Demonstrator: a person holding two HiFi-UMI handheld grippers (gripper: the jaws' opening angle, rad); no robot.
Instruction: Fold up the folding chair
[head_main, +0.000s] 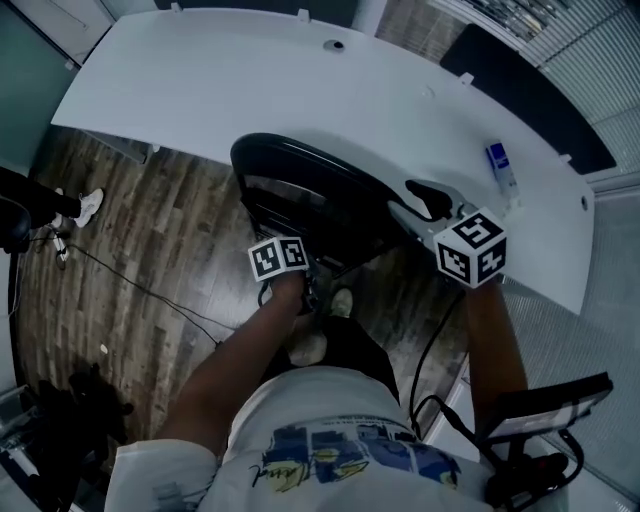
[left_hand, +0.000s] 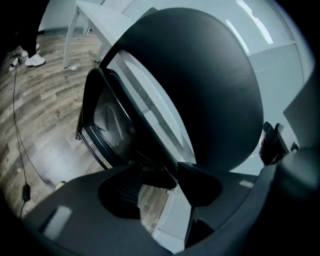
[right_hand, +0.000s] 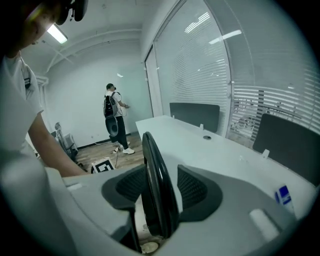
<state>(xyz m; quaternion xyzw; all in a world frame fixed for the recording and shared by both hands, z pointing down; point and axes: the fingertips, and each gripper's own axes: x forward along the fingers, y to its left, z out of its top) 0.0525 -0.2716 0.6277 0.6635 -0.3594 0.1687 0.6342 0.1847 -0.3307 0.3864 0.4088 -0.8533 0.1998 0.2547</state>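
Head view gives us the curved white tabletop (head_main: 250, 80), with the smooth black folding chair (head_main: 310, 175) on the plank floor (head_main: 150, 230) beside it. Our left tongs (left_hand: 159, 182), half-open, pinch its frame tube; our right tongs (right_hand: 160, 189) gape loosely around its rounded rim.

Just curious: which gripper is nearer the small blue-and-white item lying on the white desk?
Right. The right gripper is by the desk edge, just short of the blue-and-white item; the left gripper is across the folding chair, farther away.
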